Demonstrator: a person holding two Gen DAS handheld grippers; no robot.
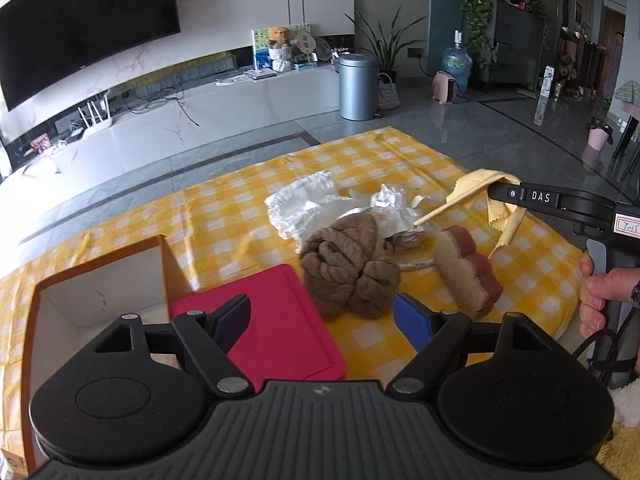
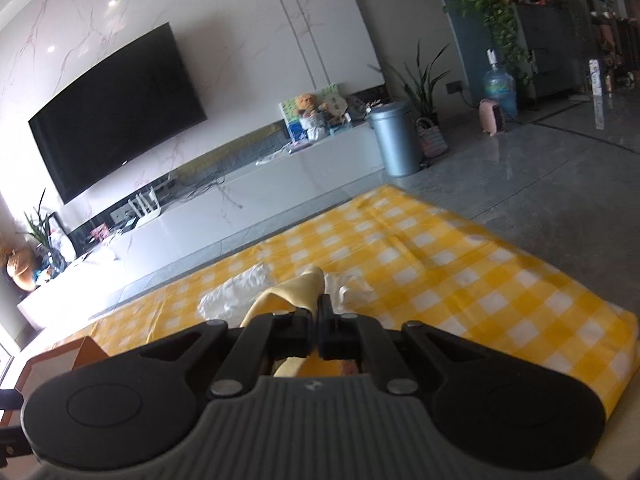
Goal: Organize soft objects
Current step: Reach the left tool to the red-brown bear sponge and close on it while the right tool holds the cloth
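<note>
My right gripper (image 2: 318, 312) is shut on a pale yellow cloth (image 2: 296, 288) and holds it above the yellow checked table; in the left wrist view the same gripper (image 1: 494, 192) carries the cloth (image 1: 476, 184) at the right. My left gripper (image 1: 324, 316) is open and empty, low over the table's near side. Just beyond its fingers lie a rolled brown towel (image 1: 348, 268) and a brown sponge (image 1: 464, 276). A crumpled white cloth (image 1: 304, 204) lies farther back.
An open cardboard box (image 1: 100, 284) stands at the near left, with a red flat lid (image 1: 280, 328) beside it. The yellow checked tablecloth (image 1: 224, 216) covers the table. Beyond the table are the floor, a grey bin (image 1: 358, 84) and a TV bench.
</note>
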